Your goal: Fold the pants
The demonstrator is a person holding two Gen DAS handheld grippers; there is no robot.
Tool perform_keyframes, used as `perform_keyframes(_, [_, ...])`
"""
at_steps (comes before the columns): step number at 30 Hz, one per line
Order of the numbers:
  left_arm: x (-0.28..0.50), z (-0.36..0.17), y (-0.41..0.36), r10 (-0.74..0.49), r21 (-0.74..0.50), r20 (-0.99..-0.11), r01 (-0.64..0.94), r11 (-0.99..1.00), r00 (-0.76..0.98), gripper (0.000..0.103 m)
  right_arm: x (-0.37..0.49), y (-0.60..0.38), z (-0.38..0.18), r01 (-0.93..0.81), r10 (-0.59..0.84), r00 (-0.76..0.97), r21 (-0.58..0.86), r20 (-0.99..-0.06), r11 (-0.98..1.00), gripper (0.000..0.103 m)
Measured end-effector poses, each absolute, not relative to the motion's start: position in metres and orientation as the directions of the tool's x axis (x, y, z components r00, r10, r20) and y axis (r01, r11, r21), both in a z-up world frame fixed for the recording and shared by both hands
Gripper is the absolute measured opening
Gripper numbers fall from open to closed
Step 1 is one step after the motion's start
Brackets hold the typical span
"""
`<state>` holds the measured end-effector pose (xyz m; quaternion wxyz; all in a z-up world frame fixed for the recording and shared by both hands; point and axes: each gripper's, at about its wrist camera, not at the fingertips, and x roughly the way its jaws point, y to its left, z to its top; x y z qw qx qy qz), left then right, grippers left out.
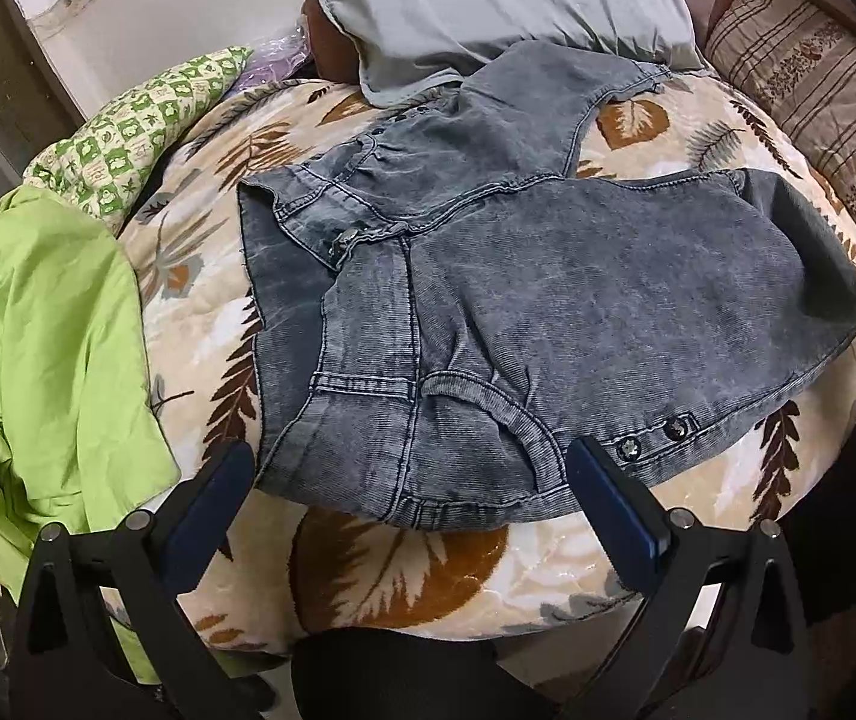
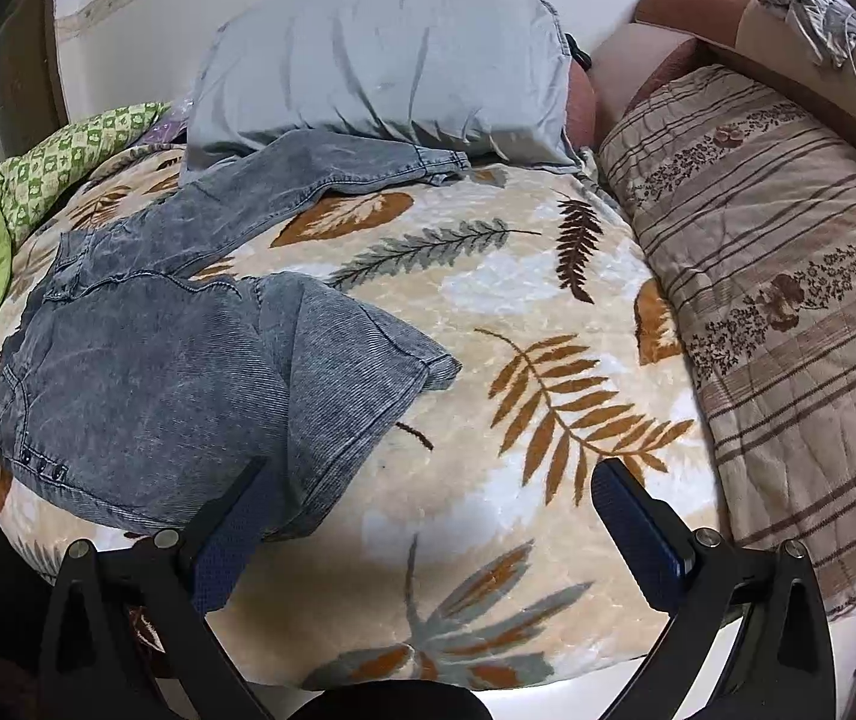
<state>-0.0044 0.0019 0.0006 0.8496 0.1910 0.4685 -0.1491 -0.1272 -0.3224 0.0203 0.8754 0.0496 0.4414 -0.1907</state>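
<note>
A leaf-print blanket (image 2: 488, 276) filled both views, and the grey pants (image 1: 548, 276) lay spread across the centre of the left wrist frame, at left in the right one. Only the right wrist view showed the whole grey pillow (image 2: 380, 66) and striped quilt (image 2: 788, 276). The left gripper (image 1: 410, 468) and right gripper (image 2: 428, 492) both gaped wide, holding nothing.

Wide bare stretch of leaf-print blanket (image 2: 548, 300) lies open on the right of the pants (image 2: 146, 372), plenty of room to pass there. Striped quilt (image 2: 788, 300) walls off the right edge. Grey pillow (image 2: 380, 60) blocks the head end, one pant leg touching it. On the left, green sheet (image 1: 38, 330) and checked cloth (image 1: 140, 120) crowd the blanket's edge
</note>
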Motion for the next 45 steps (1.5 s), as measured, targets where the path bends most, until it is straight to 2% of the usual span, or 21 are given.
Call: perform_keyframes(45, [0.002,0.003,-0.014,-0.111,0.119,-0.877,0.435,0.892,0.468,0.103,-0.132,-0.331,0.012,0.381,-0.269,0.533,-0.056,-0.802,0.923,0.103])
